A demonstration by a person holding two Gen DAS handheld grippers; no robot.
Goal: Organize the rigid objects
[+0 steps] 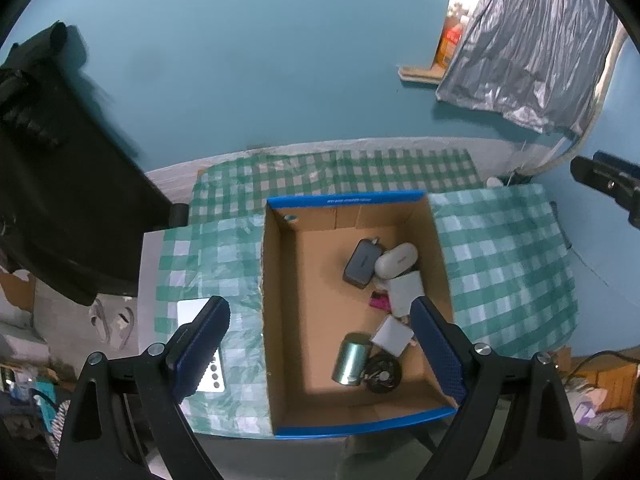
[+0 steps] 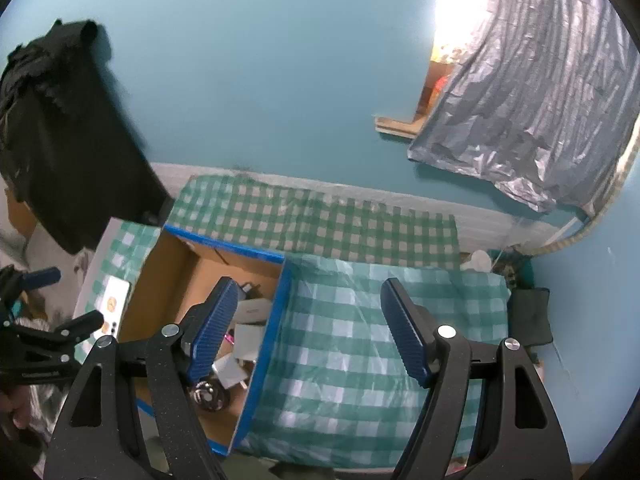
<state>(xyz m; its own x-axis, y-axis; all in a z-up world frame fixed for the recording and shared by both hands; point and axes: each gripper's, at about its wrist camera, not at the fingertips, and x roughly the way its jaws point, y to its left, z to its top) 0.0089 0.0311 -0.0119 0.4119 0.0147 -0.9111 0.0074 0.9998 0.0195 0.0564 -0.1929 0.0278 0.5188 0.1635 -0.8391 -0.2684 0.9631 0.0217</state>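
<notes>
We hold our left gripper (image 1: 320,344) above the cardboard box (image 1: 280,320). Its jaws stand wide apart and nothing is between them. Our right gripper (image 2: 308,328) hangs over the checked cloth (image 2: 340,320), just to the right of the box. Its jaws are also apart and empty.

Most of the hard things already lie inside the box, along its right wall. There is a green can (image 1: 352,362) on its side, with a round black thing (image 1: 383,372) touching it. Farther back in the box sit a dark gray case (image 1: 362,262) and a white case (image 1: 396,260), side by side. Small white cards (image 1: 406,292) lie between them and the can.

One flat white card (image 1: 196,312) lies outside, on the cloth left of the box. We think it is thin, stiff and light. It lies flat, so we should pinch it by an edge. The can looks smooth and may roll, so we would grip it across its middle.
</notes>
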